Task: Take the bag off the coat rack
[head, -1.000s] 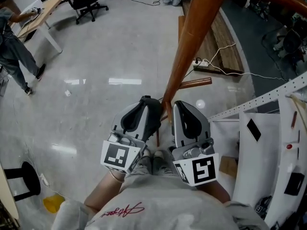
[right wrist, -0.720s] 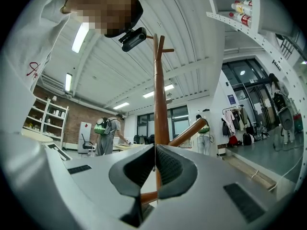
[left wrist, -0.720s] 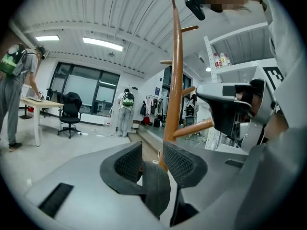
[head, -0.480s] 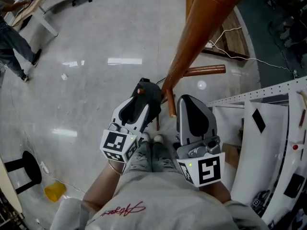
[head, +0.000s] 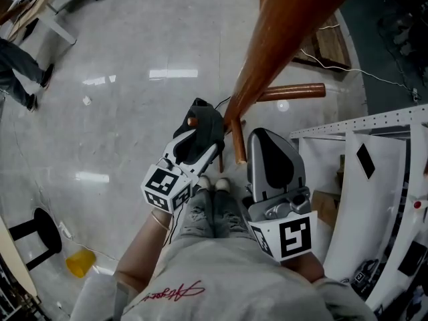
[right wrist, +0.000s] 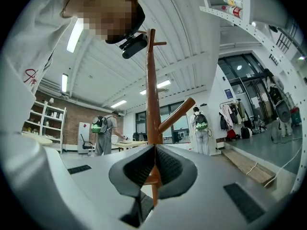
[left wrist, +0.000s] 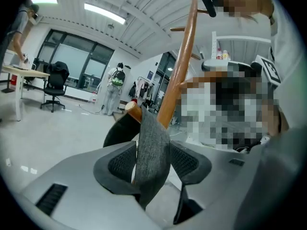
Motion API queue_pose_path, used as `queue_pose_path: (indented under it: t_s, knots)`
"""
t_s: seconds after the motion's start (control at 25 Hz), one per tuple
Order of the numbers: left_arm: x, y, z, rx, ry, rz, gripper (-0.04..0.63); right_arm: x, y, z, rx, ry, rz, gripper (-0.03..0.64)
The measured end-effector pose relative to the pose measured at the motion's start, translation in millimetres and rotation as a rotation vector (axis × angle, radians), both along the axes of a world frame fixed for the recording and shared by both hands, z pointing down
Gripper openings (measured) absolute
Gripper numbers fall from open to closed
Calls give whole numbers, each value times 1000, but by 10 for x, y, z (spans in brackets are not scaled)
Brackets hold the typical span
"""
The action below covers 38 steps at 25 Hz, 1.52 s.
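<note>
Glossy grey floor (head: 120,65) fills the head view, with a wooden coat rack (head: 281,39) slanting down from the upper right to a base just ahead of the person's feet. Low on its pole, a short wooden peg (left wrist: 133,110) carries the bag (left wrist: 117,131), a black shape hanging just behind the peg.

From the peg, the bag's grey strap (left wrist: 149,128) drops straight toward the left gripper (left wrist: 152,159) and passes between its two pads, its long axis nearly upright. The jaws are opening, with the pads standing off the strap rather than pinching it. This gripper is much the nearer to the bag, its arm reaching forward and low, tips at the peg.

Beside the pole, the right gripper (right wrist: 154,166) is held closer to the body, pads pressed together on nothing. Freeing the bag probably means closing on the strap again and sliding it off the peg's end.
</note>
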State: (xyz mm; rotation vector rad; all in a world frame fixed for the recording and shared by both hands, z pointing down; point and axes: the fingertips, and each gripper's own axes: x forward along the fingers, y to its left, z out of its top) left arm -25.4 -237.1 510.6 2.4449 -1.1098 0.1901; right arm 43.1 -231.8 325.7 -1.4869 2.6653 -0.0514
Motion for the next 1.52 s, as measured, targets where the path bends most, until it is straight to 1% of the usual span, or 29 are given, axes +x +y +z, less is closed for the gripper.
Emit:
queue_pose_path:
  t_s: [0.12, 0.32, 0.48, 0.56, 0.68, 0.8, 1.04, 1.24, 1.32, 1.44, 1.52]
  knots:
    - [48, -10, 68, -6, 7, 30, 209, 20, -6, 39, -7, 1, 2, 20]
    - [85, -44, 72, 21, 14, 89, 209, 35, -41, 88, -19, 1, 9, 20]
    - [157, 15, 60, 15, 48, 203, 213, 31, -65, 108, -25, 6, 11, 20]
    - [178, 16, 78, 11, 39, 242, 213, 33, -72, 115, -24, 9, 13, 20]
    - [239, 8, 146, 2, -13, 275, 213, 47, -75, 136, -30, 13, 18, 20]
    - [287, 9, 178, 10, -52, 295, 201, 57, -83, 147, -36, 14, 25, 20]
    - [311, 12, 182, 19, -48, 324, 175, 69, -85, 171, -42, 16, 36, 20]
    - [332, 19, 181, 41, -63, 339, 141, 125, -101, 204, -55, 24, 58, 20]
    - [340, 23, 182, 54, -72, 343, 116, 157, -109, 208, -56, 24, 67, 20]
    - [352, 26, 169, 67, -70, 348, 56, 177, -115, 215, -58, 28, 75, 20]
    - [362, 32, 155, 71, -65, 347, 44, 183, -112, 209, -60, 27, 79, 20]
